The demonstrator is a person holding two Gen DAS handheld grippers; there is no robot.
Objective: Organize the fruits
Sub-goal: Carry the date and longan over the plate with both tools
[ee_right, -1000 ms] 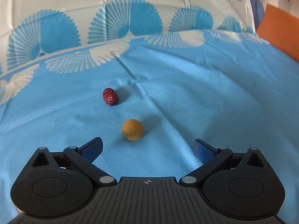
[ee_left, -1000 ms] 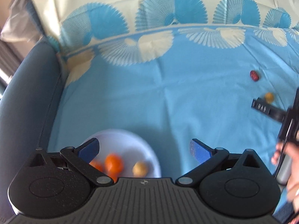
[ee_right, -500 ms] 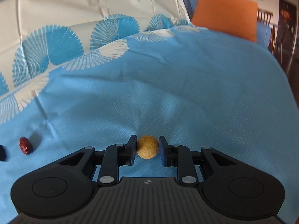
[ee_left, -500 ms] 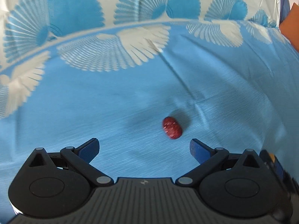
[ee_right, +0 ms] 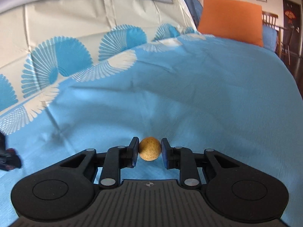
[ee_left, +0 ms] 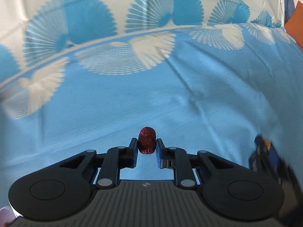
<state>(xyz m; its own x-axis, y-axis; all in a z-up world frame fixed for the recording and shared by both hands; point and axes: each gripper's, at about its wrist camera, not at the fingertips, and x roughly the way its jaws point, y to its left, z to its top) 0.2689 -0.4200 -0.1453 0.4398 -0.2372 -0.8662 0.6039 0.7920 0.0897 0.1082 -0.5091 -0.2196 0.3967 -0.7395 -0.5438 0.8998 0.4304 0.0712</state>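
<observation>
A wrinkled dark red fruit (ee_left: 147,140) stands upright between the pads of my left gripper (ee_left: 147,146), which is shut on it just over the blue cloth. My right gripper (ee_right: 149,149) is shut on a small round tan fruit (ee_right: 150,148), held slightly above the cloth. In the left wrist view the right gripper (ee_left: 265,155) shows blurred at the right edge. In the right wrist view the left gripper (ee_right: 8,159) shows as a dark blur at the left edge. The white plate is out of view.
A blue cloth (ee_left: 189,98) with white and blue fan patterns covers the surface and rises at the back. An orange cushion (ee_right: 231,20) leans at the far right, with a wooden chair (ee_right: 270,20) and a dark doorway behind it.
My left gripper swept right from the plate to the red fruit and shut on it. My right gripper shut on the tan fruit and swung right with it.
</observation>
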